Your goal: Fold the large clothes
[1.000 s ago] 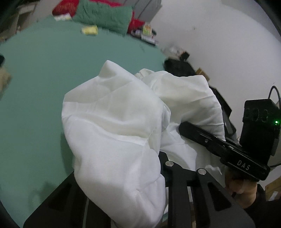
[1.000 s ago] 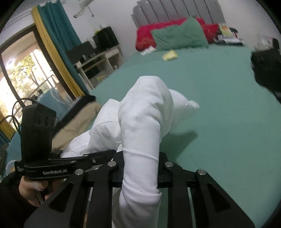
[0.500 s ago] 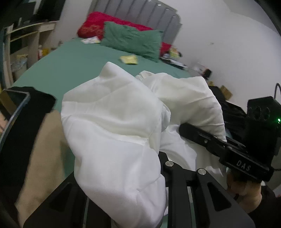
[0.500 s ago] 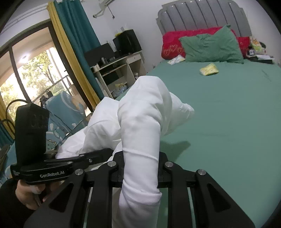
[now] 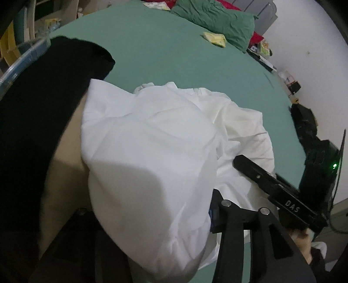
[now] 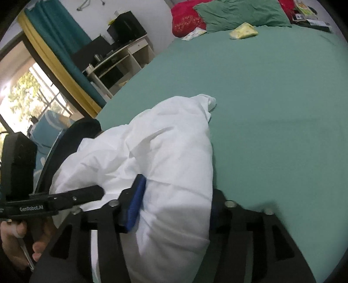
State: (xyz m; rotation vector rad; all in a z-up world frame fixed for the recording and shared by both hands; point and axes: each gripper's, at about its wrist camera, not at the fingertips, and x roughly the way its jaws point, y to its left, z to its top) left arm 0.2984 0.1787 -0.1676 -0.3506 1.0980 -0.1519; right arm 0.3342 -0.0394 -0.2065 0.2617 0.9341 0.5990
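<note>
A large white garment (image 5: 152, 152) lies bunched at the near edge of the green bed (image 5: 184, 54). It drapes over my left gripper (image 5: 152, 217), whose left finger is hidden under the cloth, so I cannot tell how its jaws stand. In the right wrist view the same white garment (image 6: 169, 156) sits between my right gripper's (image 6: 174, 204) blue pads (image 6: 136, 202), which stand wide apart around the bundle. The other gripper shows in each view, at the right of the left wrist view (image 5: 271, 187) and at the left of the right wrist view (image 6: 54, 202).
A black and tan pile (image 5: 43, 108) lies left of the garment beside a clear bin rim (image 5: 24, 56). Green pillow (image 6: 239, 15), red pillow (image 6: 187, 19) and a yellow packet (image 6: 243, 30) lie at the headboard. A desk (image 6: 121, 58) and curtain (image 6: 54, 37) stand left. Black items (image 5: 304, 124) sit at the right edge.
Both grippers have dropped with the garment to the bed. The right gripper's jaws have spread from a tight pinch to wide apart. The garment now rests bunched on the bed.
</note>
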